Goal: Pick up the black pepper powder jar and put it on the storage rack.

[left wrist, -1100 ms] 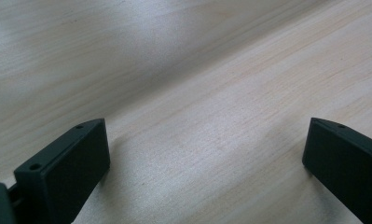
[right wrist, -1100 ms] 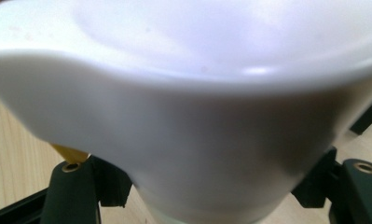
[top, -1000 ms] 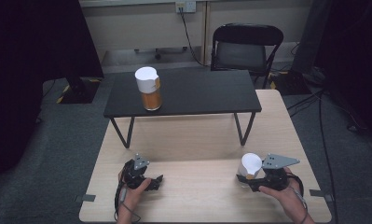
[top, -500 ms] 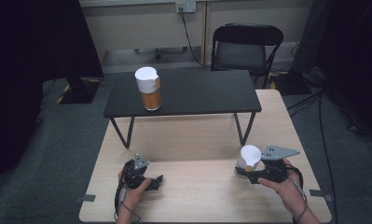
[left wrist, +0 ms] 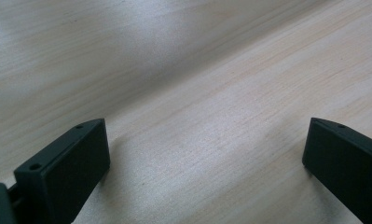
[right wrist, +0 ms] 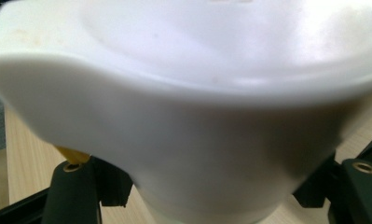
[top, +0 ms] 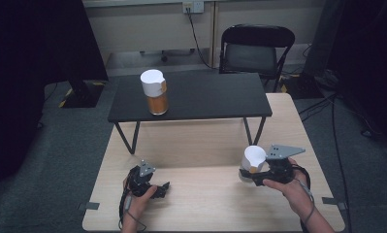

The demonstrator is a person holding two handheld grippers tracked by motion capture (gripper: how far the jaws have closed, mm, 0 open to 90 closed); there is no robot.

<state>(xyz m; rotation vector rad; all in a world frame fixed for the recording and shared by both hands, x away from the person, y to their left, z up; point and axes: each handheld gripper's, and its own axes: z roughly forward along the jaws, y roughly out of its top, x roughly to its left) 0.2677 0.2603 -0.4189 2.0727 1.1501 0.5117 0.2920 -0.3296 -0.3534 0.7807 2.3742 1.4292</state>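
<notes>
Pale wooden table (top: 210,145) stands on grey carpet, with a low black bench (top: 215,97) set across its far half and a black folding chair (top: 256,48) behind against the wall. On the bench, toward its left end, stands an amber jar (top: 156,99) capped by a white cup (top: 153,81) turned upside down over it.

Right gripper (top: 251,175) is held above the near right part of the table. Its jaws are closed on a second white cup (top: 254,158), gripped low on its sides, mouth facing up and tipped slightly. In the right gripper view the cup (right wrist: 183,93) sits very close to the lens, its wall pinched between the black jaws, the wooden surface visible beneath.

Left gripper (top: 154,187) lies low at the near left of the table, well apart from the right one. In the left gripper view its jaws stand wide with nothing between them but bare wood (left wrist: 197,93)
</notes>
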